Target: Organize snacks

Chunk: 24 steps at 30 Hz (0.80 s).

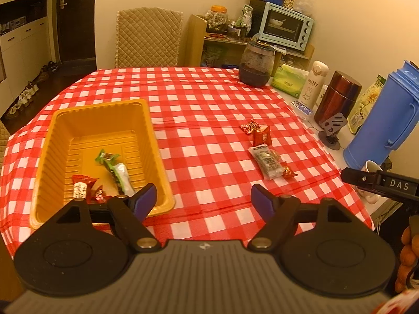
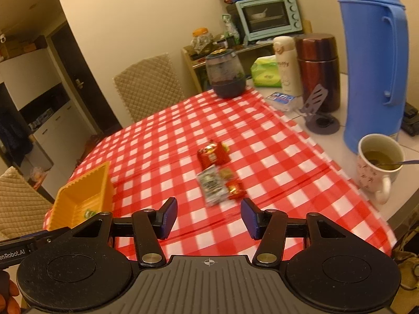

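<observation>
Your left tongs (image 1: 203, 197) stand wide apart with nothing between the pads, hanging over the near edge of the desk (image 1: 199, 104) just beside the orange tray (image 1: 62, 120). That tray sits toward the desk's left edge and near corner, and it already holds a green-wrapped bar (image 1: 115, 168), a red packet (image 1: 81, 184) and a small red candy (image 1: 100, 196) — all lying flat on its ribbed floor. Your right tongs (image 2: 209, 218) are parted to a middling gap and grip nothing; they sit above the near edge, and the loose snacks lie just beyond their tips. Those snacks are gathered toward the right edge of the desk: a clear silver packet (image 2: 212, 187) nearest you, a small red candy (image 2: 235, 189) touching its right side, a tan sweet (image 2: 225, 174) just behind that, and a larger red packet (image 2: 212, 155) further back, with one more red wrapper (image 1: 249, 126) beyond it. Past the checked cloth, on the bare right edge, a mug (image 2: 377, 167) with a spoon in it stands in front of a tall blue thermos (image 2: 371, 60). Whether the tan sweet touches the silver packet you cannot tell — the right view is blurred.
</observation>
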### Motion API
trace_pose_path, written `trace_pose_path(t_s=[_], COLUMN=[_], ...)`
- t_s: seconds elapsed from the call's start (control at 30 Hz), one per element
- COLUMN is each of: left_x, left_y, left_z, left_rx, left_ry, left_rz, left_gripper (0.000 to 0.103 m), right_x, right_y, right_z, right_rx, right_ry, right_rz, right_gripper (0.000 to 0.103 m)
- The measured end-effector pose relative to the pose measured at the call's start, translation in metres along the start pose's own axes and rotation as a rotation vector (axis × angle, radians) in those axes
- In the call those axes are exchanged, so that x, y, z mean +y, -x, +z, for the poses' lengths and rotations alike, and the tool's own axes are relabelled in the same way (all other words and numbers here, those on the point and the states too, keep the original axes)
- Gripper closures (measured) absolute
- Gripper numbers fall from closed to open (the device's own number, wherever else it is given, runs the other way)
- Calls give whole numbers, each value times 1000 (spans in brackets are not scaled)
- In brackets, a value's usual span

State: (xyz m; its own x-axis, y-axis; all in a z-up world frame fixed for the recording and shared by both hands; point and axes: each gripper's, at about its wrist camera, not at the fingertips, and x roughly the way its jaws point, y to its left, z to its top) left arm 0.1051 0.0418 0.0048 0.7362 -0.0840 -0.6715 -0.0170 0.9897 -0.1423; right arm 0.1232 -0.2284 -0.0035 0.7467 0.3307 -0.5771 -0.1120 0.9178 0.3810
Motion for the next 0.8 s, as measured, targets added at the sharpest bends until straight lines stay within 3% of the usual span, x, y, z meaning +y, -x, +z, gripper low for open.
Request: trace_pose_path(t_s=[0.47,0.8], left_x=[-29,-46], left_y=[-46,-92], left_z=[18,31], left_rx=[35,65], left_ry=[-22,-31], left_rz=[-44,-59], left_gripper=[24,24], right_x=[-47,-59], right_y=[-26,-80], right_z=[22,25], right_rx=[29,83], right_ry=[38,106], right_rz=[-76,-34], right_gripper=[49,49])
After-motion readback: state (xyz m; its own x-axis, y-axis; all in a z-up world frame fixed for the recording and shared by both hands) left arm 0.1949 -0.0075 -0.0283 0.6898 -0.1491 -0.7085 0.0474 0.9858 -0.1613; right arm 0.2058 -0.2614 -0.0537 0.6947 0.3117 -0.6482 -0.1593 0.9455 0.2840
